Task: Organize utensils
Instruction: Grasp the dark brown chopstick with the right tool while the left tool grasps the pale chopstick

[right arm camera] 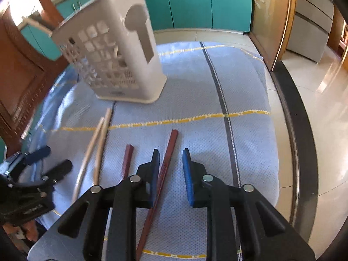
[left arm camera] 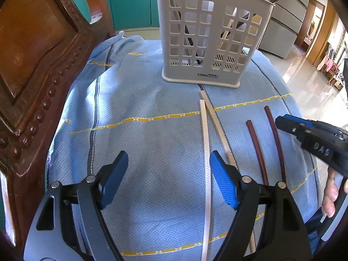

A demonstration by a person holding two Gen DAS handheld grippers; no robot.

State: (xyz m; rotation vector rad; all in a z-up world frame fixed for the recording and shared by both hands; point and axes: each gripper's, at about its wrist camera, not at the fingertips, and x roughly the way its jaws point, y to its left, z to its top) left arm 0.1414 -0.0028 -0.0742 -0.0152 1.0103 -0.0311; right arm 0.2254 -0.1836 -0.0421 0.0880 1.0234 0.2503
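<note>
Left gripper [left arm camera: 168, 174] stands wide open, empty; a pale chopstick [left arm camera: 205, 152] lies just inside its right jaw. Right gripper [right arm camera: 170, 169] is narrowly parted, pads not pressing the red chopstick [right arm camera: 162, 174] between them. Beyond both stands the holder [left arm camera: 208, 43].

A grey perforated plastic utensil holder [left arm camera: 201, 43] stands on the blue checked cloth [left arm camera: 141, 143]; before it lie two pale wooden chopsticks [left arm camera: 205, 143], with two dark red chopsticks [left arm camera: 257, 150] to their right
</note>
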